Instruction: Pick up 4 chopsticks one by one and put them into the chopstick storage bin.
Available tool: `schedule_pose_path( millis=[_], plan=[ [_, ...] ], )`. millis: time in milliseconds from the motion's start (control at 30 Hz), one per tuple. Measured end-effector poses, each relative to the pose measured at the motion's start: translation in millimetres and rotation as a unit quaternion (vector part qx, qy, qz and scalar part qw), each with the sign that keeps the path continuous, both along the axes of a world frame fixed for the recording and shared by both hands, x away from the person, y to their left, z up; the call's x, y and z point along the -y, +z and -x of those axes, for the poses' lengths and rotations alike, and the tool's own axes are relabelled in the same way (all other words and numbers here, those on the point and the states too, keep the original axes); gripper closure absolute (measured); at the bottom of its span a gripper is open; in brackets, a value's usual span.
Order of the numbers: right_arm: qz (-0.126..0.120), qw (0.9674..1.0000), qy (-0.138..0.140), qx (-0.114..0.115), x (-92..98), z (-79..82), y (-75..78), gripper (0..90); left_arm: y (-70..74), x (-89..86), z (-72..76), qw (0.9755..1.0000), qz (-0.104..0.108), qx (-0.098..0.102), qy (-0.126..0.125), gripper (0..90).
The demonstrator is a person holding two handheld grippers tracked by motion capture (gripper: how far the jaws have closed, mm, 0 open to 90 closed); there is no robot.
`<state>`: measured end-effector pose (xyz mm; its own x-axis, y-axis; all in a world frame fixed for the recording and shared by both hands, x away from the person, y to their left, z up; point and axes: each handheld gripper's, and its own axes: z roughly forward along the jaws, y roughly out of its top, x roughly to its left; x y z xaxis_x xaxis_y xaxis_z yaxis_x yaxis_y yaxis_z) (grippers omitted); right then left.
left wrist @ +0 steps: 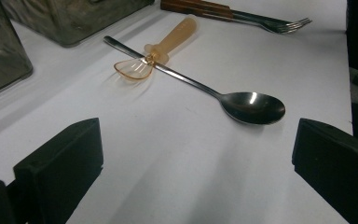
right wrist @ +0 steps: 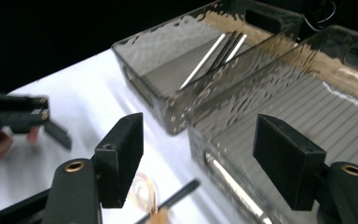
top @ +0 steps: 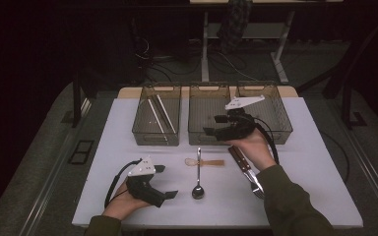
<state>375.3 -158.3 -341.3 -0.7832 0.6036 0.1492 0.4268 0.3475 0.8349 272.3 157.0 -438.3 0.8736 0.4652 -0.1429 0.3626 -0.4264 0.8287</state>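
While resting near the table's near-left corner, left gripper parked low, jaws wide apart with nothing between, aimed at the metal spoon; looks like a standby pose, ready for a pick. Spoon lying mid-table toward the near edge, bowl nearest, handle crossing over the amber plastic spoon, so touching; lifting one likely disturbs the other. Wood-handled knife and fork lying side by side toward the near-right, partly under the person's right sleeve. Right gripper held over the middle bin's front wall, jaws apart and empty, pointing left across the bins; reads as hovering between drops, probably about to come down for the next utensil. Left bin along the far edge already holding slim pale sticks, possibly chopsticks, so sorting by type seems underway. Right bin contents unclear.
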Motion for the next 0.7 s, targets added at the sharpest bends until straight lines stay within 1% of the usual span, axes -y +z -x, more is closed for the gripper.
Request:
schedule_pose_path(
  millis=[167, 300, 467, 533, 567, 633, 667, 700],
  plan=[
    [0.002, 0.9999, 0.01, 0.006, 15.9, 16.3, -7.6, 32.4, -0.1, -0.6, 0.0, 1.0, -0.002, 0.002, -0.001, 0.6],
    [0.001, 0.9999, 0.013, 0.002, 28.5, 29.6, -16.7, 32.5, -0.6, 0.0, -0.5, 1.0, -0.003, 0.001, 0.0, 0.6],
    [0.003, 0.9999, 0.011, -0.012, 45.8, 41.9, -32.0, 33.9, -1.2, -0.5, -1.4, 1.0, -0.005, 0.0, 0.002, 0.6],
    [0.011, 0.9998, 0.009, -0.016, 52.2, 46.7, -37.9, 35.6, -1.0, -0.3, -1.6, 1.0, -0.006, 0.001, 0.001, 0.6],
    [0.013, 0.9997, 0.007, -0.02, 55.4, 49.3, -40.1, 38.0, -1.0, -0.1, -1.4, 1.0, -0.008, 0.002, 0.001, 0.6],
    [0.009, 0.9997, 0.006, -0.024, 61.3, 55.1, -43.8, 42.2, -0.8, 0.2, -0.5, 0.9999, -0.01, 0.002, 0.001, 0.6],
    [0.01, 0.9995, 0.007, -0.028, 63.4, 58.0, -45.4, 44.4, -0.4, 0.2, -0.1, 0.9999, -0.01, 0.002, 0.0, 0.6],
    [0.013, 0.9995, 0.006, -0.027, 65.1, 61.2, -46.8, 46.8, -0.2, 0.2, 0.1, 0.9999, -0.011, 0.003, -0.001, 0.6]
  ],
)
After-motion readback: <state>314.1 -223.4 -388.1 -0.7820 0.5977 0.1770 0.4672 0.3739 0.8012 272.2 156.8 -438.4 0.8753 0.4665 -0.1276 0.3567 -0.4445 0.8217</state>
